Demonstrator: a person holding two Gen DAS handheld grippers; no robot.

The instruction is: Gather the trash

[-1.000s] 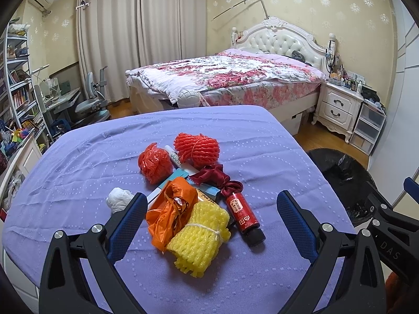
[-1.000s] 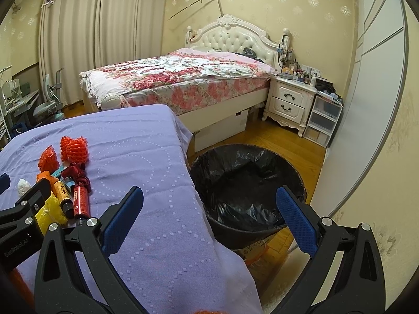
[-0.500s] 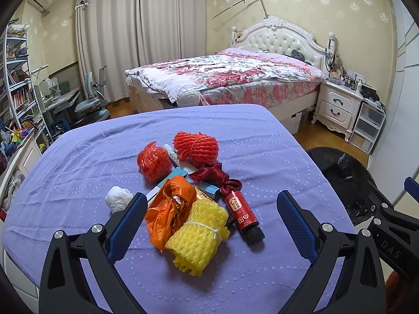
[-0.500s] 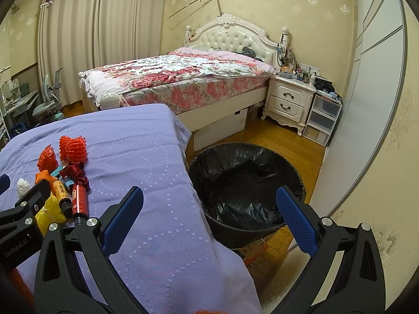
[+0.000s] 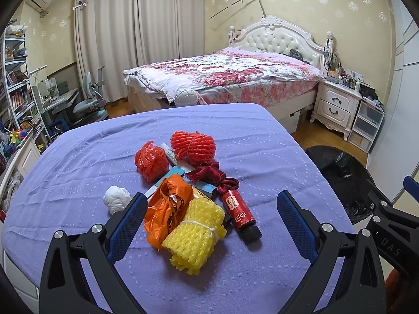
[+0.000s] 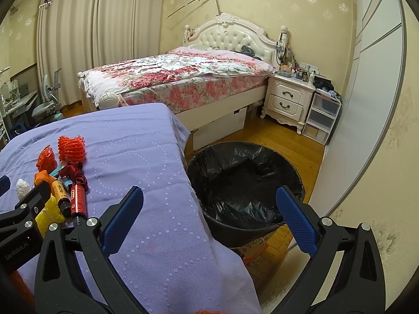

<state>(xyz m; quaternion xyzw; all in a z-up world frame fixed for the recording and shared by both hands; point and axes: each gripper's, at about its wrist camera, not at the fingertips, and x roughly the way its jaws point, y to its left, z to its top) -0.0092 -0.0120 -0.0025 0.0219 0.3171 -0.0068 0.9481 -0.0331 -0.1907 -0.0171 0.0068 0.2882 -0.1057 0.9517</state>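
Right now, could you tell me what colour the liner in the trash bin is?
Black liner, clearest in the right wrist view.

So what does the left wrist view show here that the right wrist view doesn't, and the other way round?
Only the left wrist view shows the bookshelf and the whole yellow foam net between the open left gripper fingers. Only the right wrist view shows the full mouth of the black-lined trash bin, with nothing visible inside, in front of the open right gripper. Both show the purple tablecloth, the red bottle, the red foam net, the white wad and the bed.
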